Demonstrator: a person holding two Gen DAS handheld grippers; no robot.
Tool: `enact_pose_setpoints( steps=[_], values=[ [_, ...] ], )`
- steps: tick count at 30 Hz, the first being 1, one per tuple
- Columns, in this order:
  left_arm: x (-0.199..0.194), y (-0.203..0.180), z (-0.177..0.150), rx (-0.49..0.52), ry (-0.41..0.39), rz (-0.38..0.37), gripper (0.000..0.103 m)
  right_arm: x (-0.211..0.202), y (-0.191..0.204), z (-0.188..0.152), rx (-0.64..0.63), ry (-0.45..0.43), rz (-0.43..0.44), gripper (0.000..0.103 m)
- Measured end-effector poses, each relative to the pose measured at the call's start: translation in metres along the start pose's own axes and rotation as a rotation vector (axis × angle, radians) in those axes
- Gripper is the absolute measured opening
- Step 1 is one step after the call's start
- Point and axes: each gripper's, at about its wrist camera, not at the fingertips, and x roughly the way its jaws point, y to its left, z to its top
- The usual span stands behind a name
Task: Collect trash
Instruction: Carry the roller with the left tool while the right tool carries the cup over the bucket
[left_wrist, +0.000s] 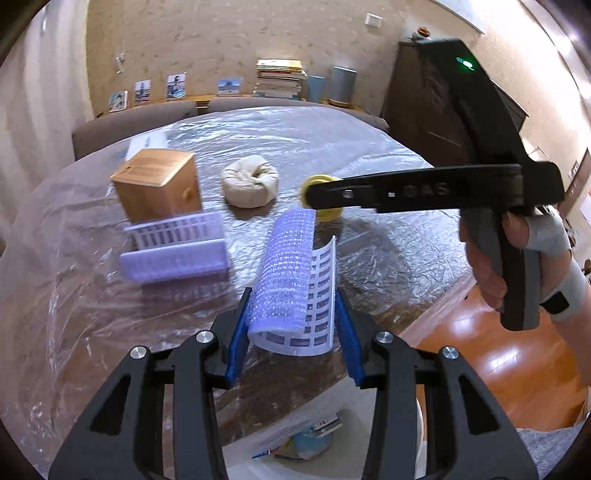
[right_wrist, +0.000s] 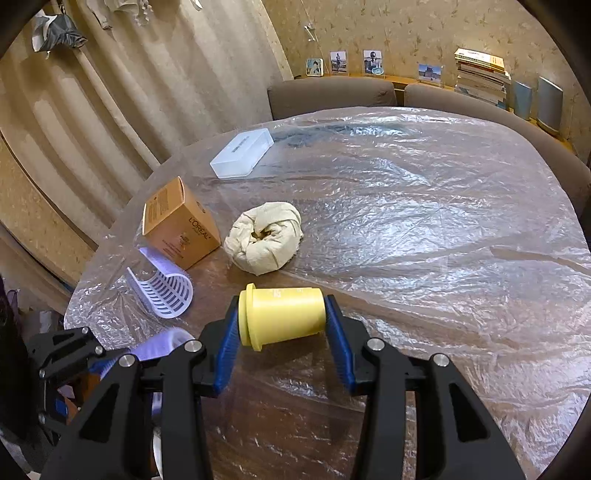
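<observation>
Gripping: left claw (left_wrist: 293, 328) purple mesh (left_wrist: 286, 269), right claw (right_wrist: 282, 328) yellow cup (right_wrist: 282, 317).

Each claw (left_wrist: 291, 332) has black triangular cut-out arms with round silver screws (left_wrist: 205, 336) and ribbed blue fingers (left_wrist: 347, 332). The right claw (right_wrist: 282, 325) looks the same; seen from the side, its black body (left_wrist: 443, 190) bears raised letters and a green light (left_wrist: 466, 62). The person's hand (left_wrist: 517, 266) shows bare skin under a grey-and-black glove.

Right gripper (right_wrist: 281, 320) pads flank the lying yellow cup (right_wrist: 282, 318); crumpled cloth (right_wrist: 264, 238) at twelve o'clock
</observation>
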Motion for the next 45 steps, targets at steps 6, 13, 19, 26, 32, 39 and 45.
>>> enact_pose_setpoints(
  steps=[6, 13, 19, 26, 32, 39, 45],
  values=[
    [-0.011, 0.008, -0.004, -0.035, -0.002, 0.02, 0.044, -0.013, 0.008, -0.006, -0.012, -0.009, 0.015, 0.043],
    [-0.025, 0.014, -0.011, -0.062, 0.007, 0.059, 0.044, -0.034, 0.025, -0.022, -0.037, -0.026, 0.027, 0.043],
    [-0.039, 0.013, -0.024, -0.062, 0.014, 0.072, 0.044, -0.048, 0.045, -0.041, -0.068, -0.019, 0.048, 0.043],
    [-0.053, 0.01, -0.038, -0.051, 0.03, 0.079, 0.044, -0.059, 0.06, -0.066, -0.079, 0.005, 0.068, 0.043],
    [-0.065, 0.006, -0.051, -0.048, 0.04, 0.056, 0.044, -0.064, 0.067, -0.083, -0.081, 0.033, 0.078, 0.043],
    [-0.074, -0.002, -0.068, -0.029, 0.076, 0.043, 0.044, -0.068, 0.076, -0.106, -0.08, 0.07, 0.094, 0.043],
    [-0.071, -0.01, -0.082, -0.005, 0.119, 0.033, 0.044, -0.067, 0.081, -0.123, -0.08, 0.111, 0.086, 0.043]
  ],
)
